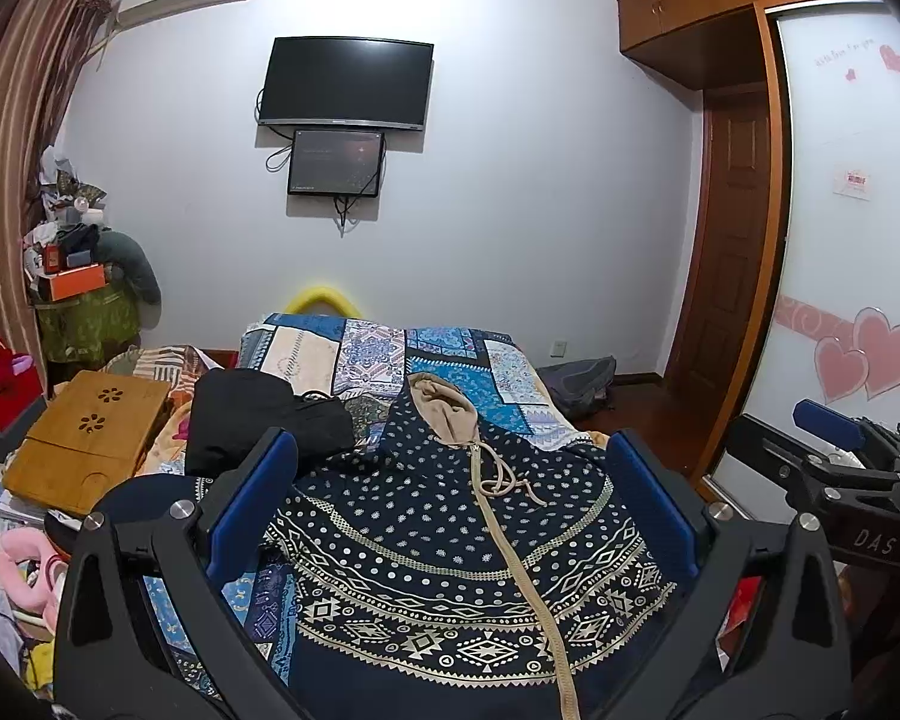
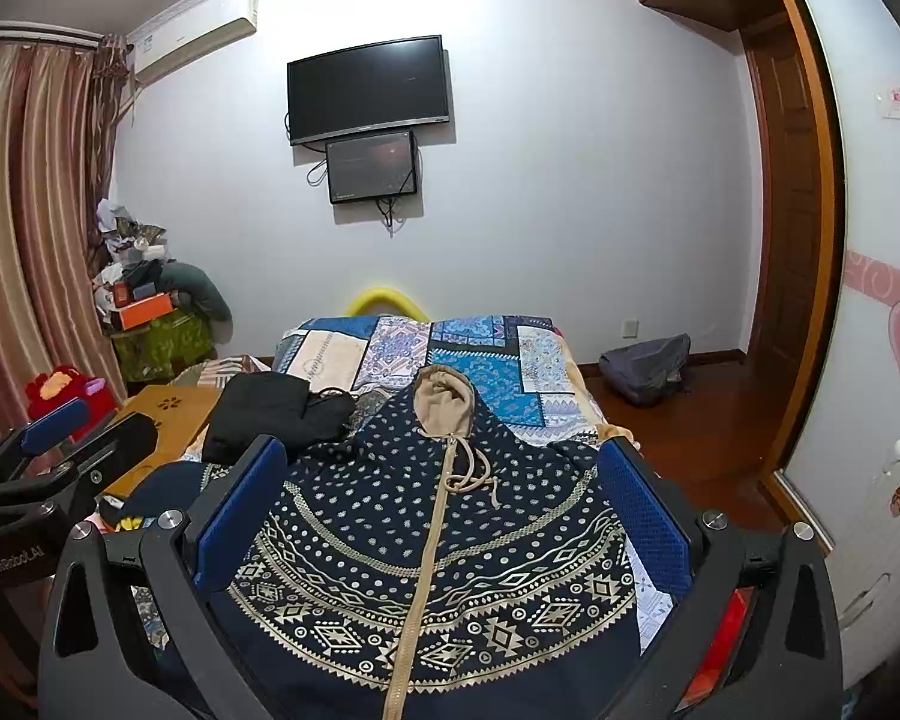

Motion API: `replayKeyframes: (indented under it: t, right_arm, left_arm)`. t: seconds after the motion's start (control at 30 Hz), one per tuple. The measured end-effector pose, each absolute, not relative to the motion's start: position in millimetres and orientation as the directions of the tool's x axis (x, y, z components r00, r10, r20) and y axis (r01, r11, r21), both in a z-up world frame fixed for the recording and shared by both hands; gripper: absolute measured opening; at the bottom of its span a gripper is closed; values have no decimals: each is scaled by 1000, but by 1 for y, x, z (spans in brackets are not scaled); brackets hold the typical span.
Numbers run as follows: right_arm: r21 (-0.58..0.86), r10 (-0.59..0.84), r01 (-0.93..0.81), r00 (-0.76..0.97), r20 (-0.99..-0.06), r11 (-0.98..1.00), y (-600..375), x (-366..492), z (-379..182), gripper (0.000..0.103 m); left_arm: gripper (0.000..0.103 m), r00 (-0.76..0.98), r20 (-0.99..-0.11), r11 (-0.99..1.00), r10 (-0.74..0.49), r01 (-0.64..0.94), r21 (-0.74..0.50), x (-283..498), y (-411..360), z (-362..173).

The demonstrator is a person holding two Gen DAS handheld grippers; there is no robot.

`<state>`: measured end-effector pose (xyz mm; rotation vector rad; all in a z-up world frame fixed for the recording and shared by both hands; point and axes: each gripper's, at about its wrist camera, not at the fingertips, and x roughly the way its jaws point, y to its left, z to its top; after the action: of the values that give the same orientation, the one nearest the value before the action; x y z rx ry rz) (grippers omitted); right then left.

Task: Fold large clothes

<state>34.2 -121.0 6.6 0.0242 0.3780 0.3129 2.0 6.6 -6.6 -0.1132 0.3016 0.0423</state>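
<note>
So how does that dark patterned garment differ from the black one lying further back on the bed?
The patterned hooded garment is navy with pale dots and geometric bands; the black garment is plain. The patterned one lies spread out, zip up, hood pointing away; the black one sits bunched in a compact heap. The patterned one covers far more of the bed. Both rest on the patchwork bedspread, untouched by either gripper.

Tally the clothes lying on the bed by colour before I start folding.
Navy patterned hooded garment, zipped, spread flat: 1
Black garment, bundled, beyond it to the left: 1
Total: 2
Both the left gripper and the right gripper are open, holding nothing.
</note>
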Motion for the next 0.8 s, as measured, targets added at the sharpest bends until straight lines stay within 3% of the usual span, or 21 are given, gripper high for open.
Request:
replayKeyframes:
  t: [0.8]
  right_arm:
    - [76,309,-303,877,-367,950,-117,33,4,103]
  left_arm:
    - [103,954,-299,993,22,-56,-103,1,6,-4]
